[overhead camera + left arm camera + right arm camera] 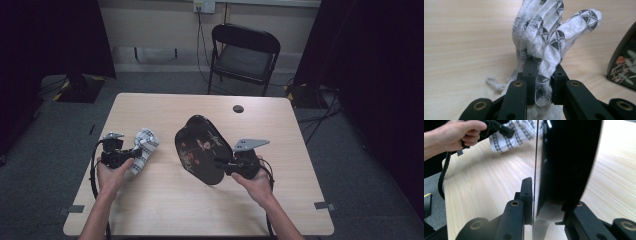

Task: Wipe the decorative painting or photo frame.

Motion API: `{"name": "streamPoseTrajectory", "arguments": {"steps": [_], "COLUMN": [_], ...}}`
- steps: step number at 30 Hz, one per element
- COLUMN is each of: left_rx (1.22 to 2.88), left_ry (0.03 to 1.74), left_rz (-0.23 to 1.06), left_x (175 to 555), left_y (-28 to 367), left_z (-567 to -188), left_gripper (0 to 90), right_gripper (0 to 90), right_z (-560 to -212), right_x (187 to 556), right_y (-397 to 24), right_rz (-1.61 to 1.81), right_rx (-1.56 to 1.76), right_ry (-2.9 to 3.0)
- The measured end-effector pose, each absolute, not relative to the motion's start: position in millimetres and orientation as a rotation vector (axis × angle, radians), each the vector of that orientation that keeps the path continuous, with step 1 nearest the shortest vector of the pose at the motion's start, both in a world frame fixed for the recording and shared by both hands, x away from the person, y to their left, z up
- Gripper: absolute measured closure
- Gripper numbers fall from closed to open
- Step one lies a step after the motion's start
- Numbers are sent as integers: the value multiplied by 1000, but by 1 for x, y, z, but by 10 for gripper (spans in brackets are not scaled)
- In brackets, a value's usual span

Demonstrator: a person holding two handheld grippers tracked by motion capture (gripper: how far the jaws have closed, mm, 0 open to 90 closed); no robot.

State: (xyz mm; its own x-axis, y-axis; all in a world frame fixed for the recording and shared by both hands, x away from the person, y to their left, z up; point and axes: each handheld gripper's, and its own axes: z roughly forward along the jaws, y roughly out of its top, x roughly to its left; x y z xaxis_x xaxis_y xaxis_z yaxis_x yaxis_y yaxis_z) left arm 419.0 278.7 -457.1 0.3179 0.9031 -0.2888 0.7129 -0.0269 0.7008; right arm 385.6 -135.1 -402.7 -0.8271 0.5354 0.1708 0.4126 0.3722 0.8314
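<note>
A person at a wooden table (165,200) holds a patterned cloth (144,145) in one gripper and a black lacquered tray (200,150) in the other.

The tray, painted with flowers, is tilted up on its edge near the middle of the table, its decorated face turned towards the cloth. The right gripper (223,165) sits at the tray's near right rim, and in the right gripper view its two black jaws are closed on that rim, one on each face. To the left of the tray and just apart from it, the left gripper (136,151) pinches a bunched white cloth with dark checks; in the left gripper view the fabric is squeezed tight between the jaws and fans out above them. A black folding chair (244,55) stands beyond the table, behind the tray.
</note>
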Motion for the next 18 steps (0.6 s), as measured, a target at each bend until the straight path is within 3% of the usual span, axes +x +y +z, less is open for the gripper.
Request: {"name": "streamPoseTrajectory", "arguments": {"steps": [8,11,14,18], "left_rx": [1805,1819,1788,1767], "left_ry": [1461,1475,1472,1440], "left_rz": [295,288,301,326], "left_x": [419,419,419,415], "left_y": [276,272,272,272], "left_z": [-469,-470,-461,-448], "left_gripper": [753,672,517,432], "right_gripper": [783,787,789,790], "right_z": [-403,-403,-403,-402], "right_x": [386,386,388,389], "right_y": [-135,-135,-136,-135], "right_rz": [1450,1449,1456,1449], "right_rx": [869,863,864,856], "right_ry": [2492,2492,2495,2502]}}
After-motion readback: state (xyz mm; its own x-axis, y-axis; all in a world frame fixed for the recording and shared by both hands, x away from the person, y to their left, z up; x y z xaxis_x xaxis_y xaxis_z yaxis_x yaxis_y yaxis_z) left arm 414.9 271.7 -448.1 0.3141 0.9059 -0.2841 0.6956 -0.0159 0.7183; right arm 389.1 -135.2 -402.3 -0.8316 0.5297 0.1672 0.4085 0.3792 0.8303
